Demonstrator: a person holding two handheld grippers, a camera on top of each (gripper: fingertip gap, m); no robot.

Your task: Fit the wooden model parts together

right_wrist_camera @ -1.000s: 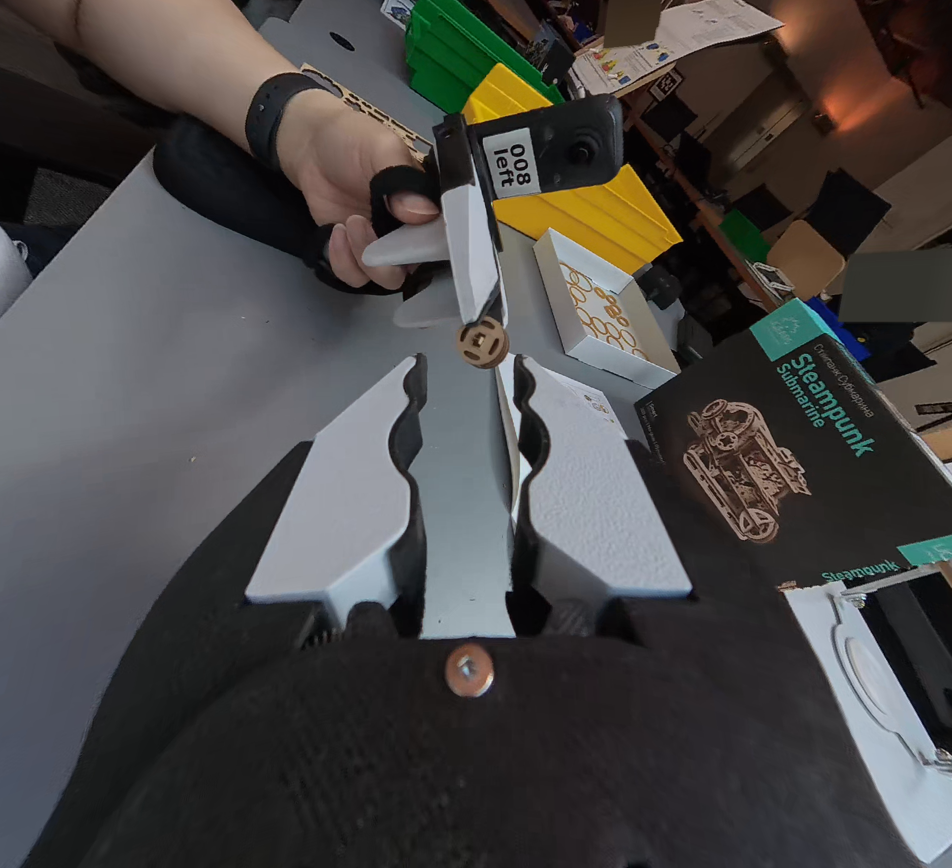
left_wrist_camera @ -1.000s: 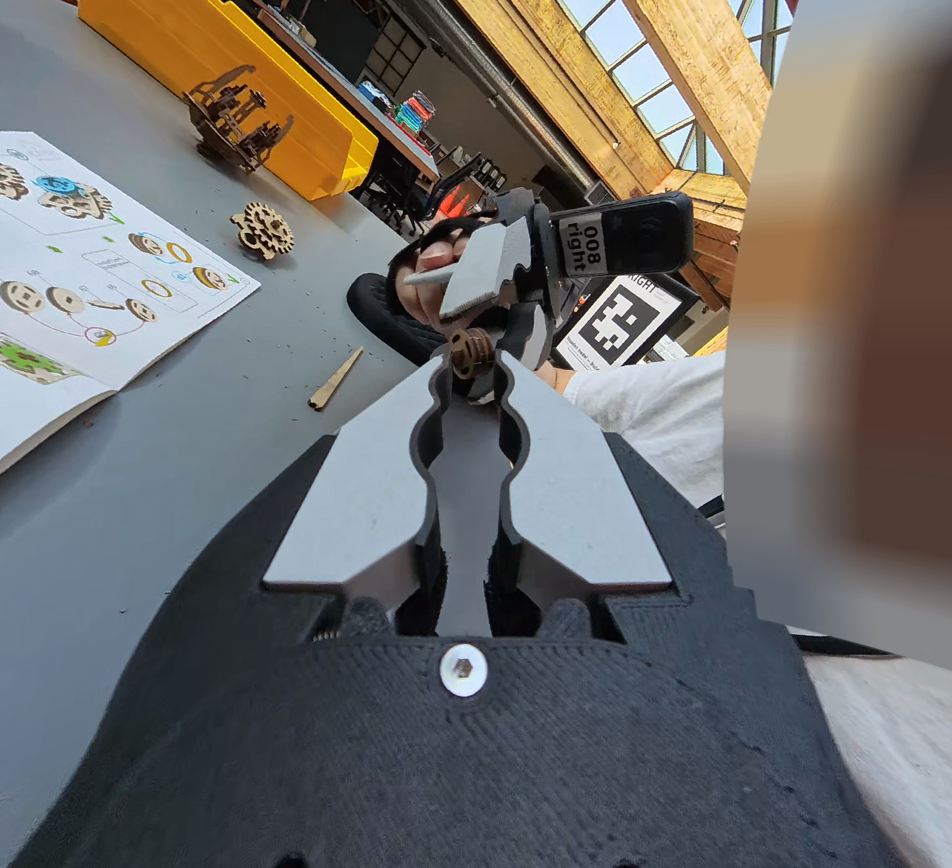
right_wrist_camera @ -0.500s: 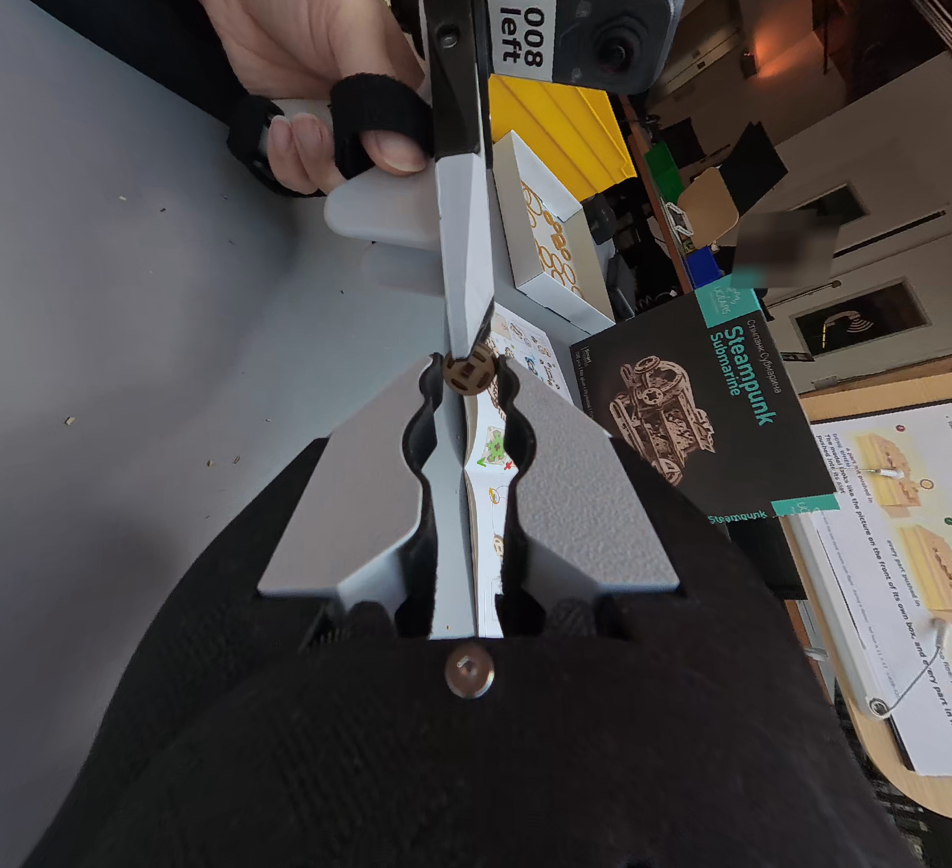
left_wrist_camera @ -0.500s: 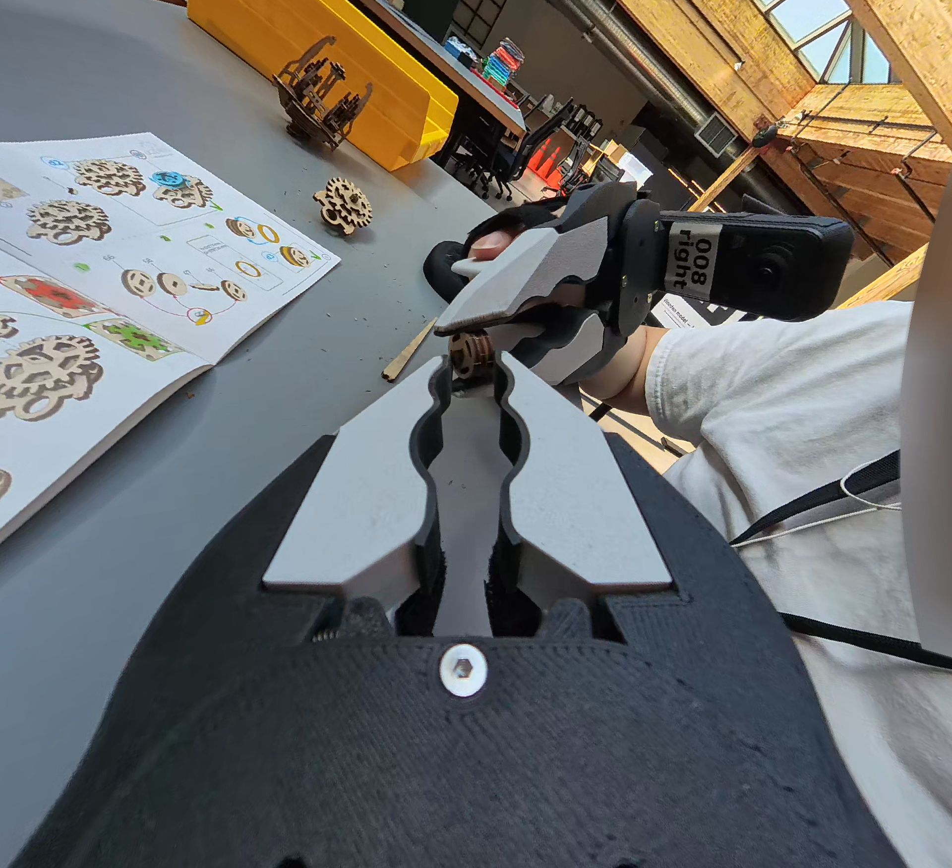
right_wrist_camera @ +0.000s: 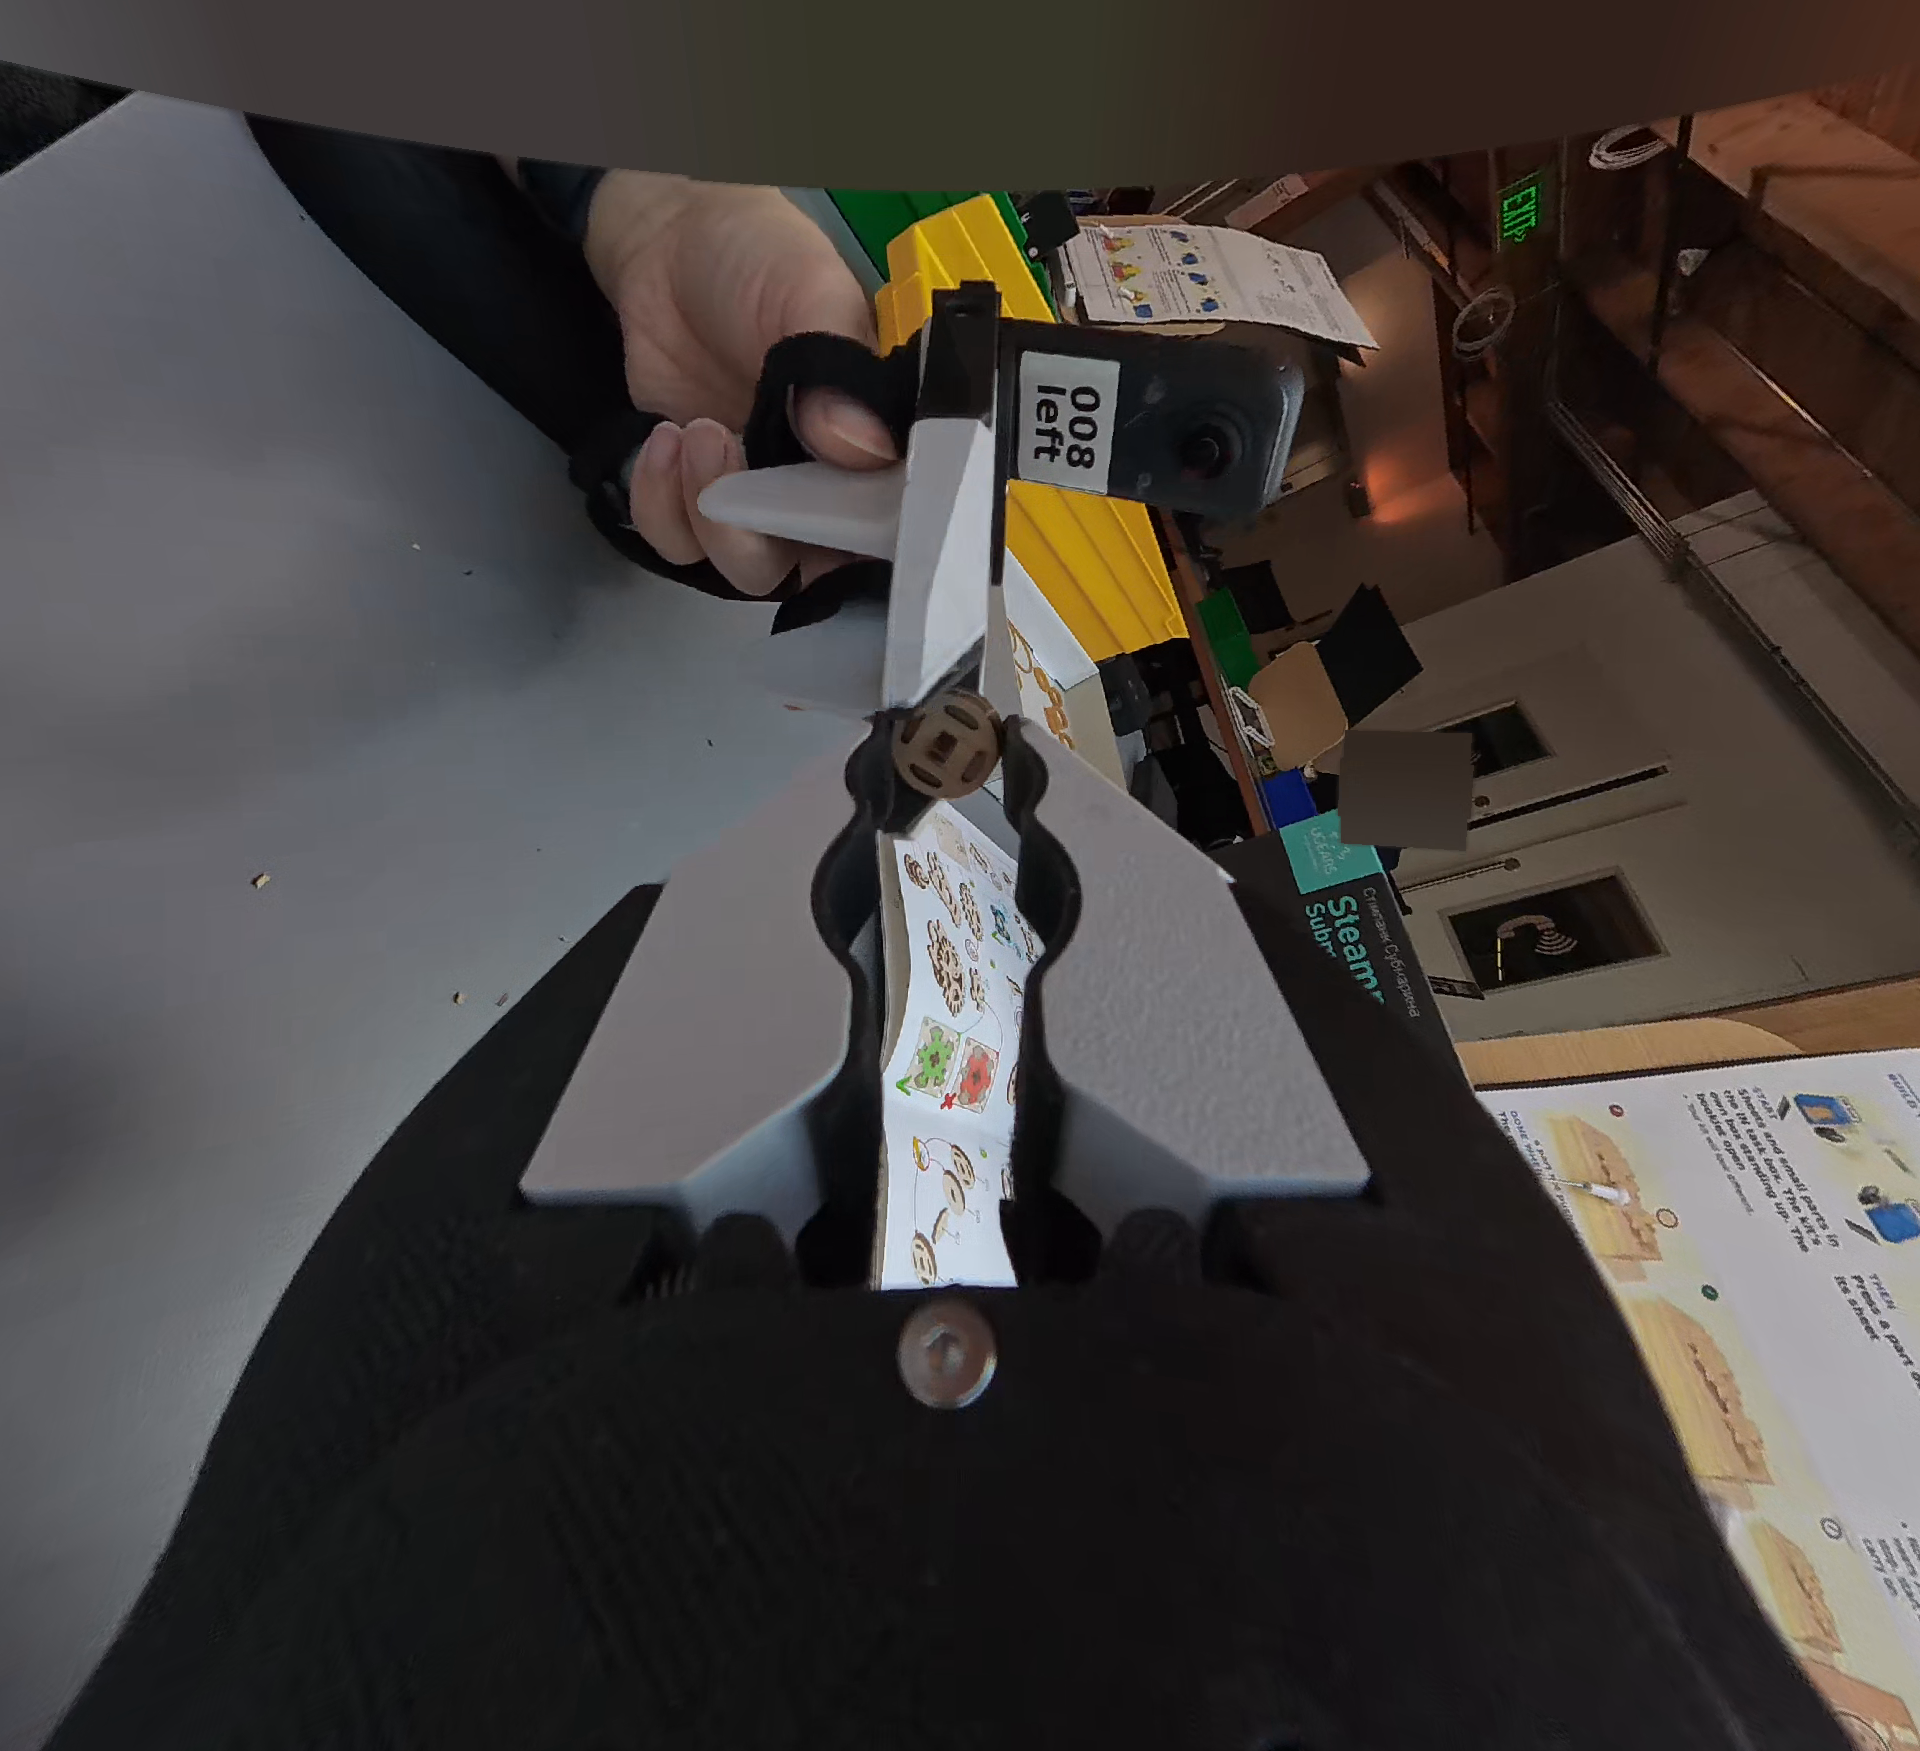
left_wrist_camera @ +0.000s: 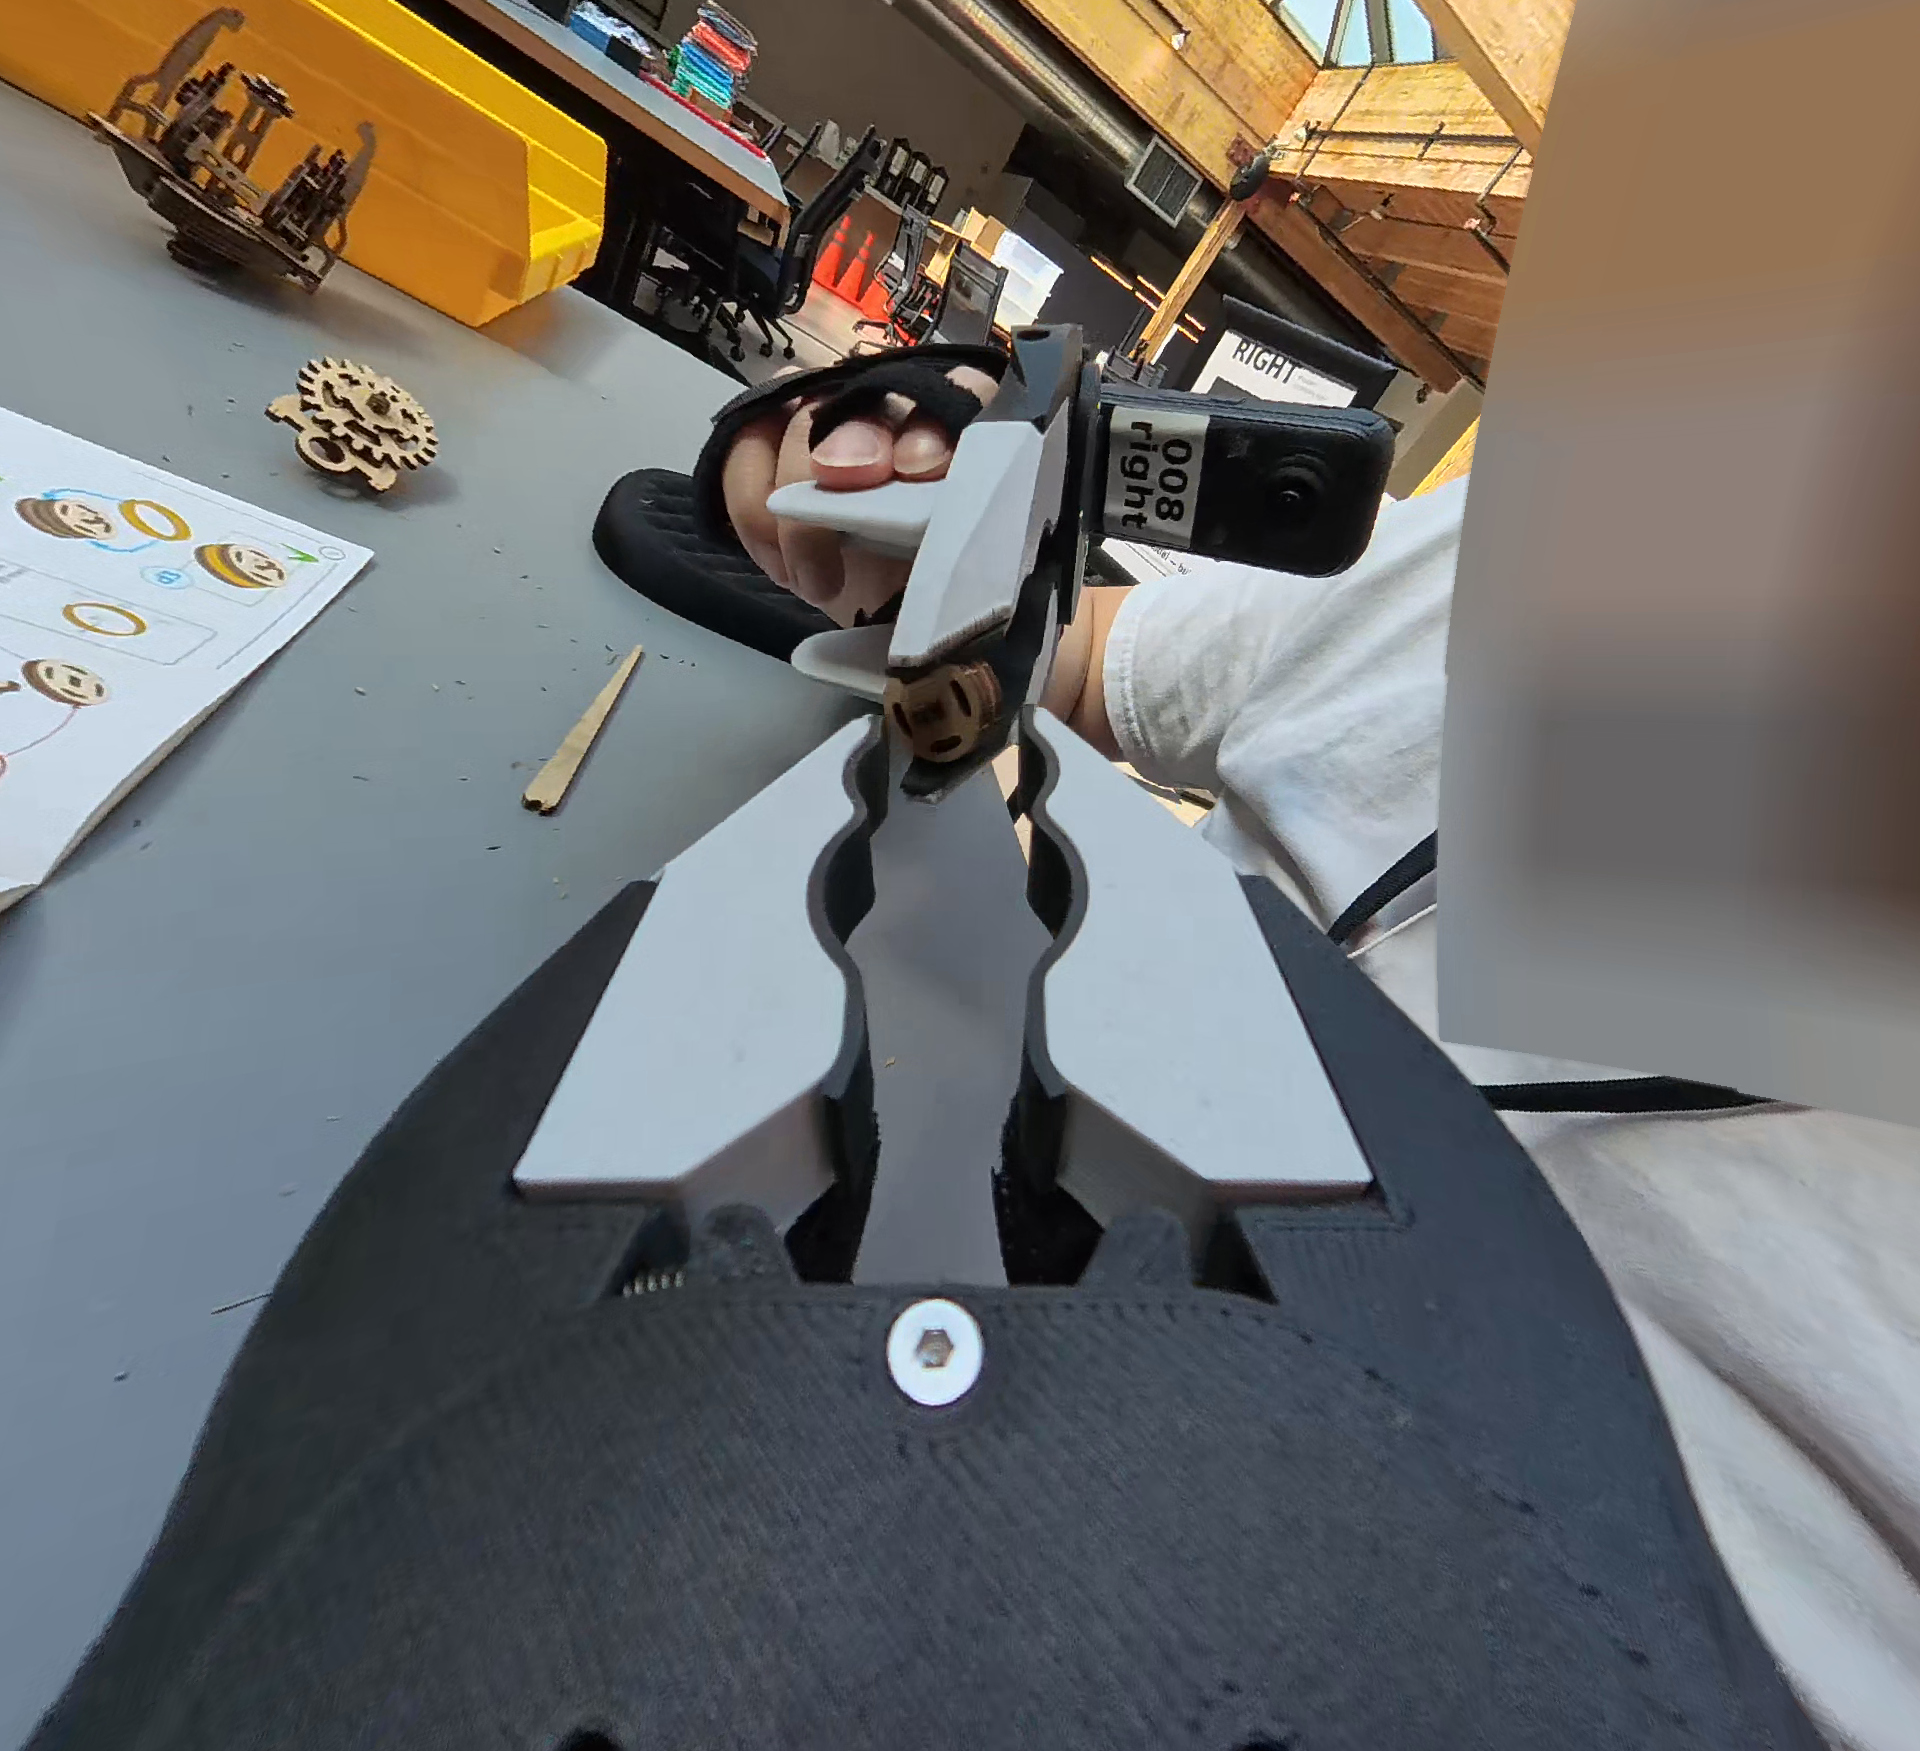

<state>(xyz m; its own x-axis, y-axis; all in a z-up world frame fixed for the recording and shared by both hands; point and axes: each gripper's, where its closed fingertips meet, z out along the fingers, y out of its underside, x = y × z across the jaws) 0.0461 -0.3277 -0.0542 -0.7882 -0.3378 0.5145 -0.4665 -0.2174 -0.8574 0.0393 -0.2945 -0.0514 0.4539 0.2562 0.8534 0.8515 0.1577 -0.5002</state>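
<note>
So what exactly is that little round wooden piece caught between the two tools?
The wooden disc is a small, thick wheel of pale plywood with darker, scorched-looking edges. It has a square hole in the centre and four curved slots around it. The right tool pinches it by the rim at the very fingertips, flat face towards that tool's camera, held up off the grey table. The left tool straddles it from the other side, but whether it actually grips the disc is unclear.
</note>
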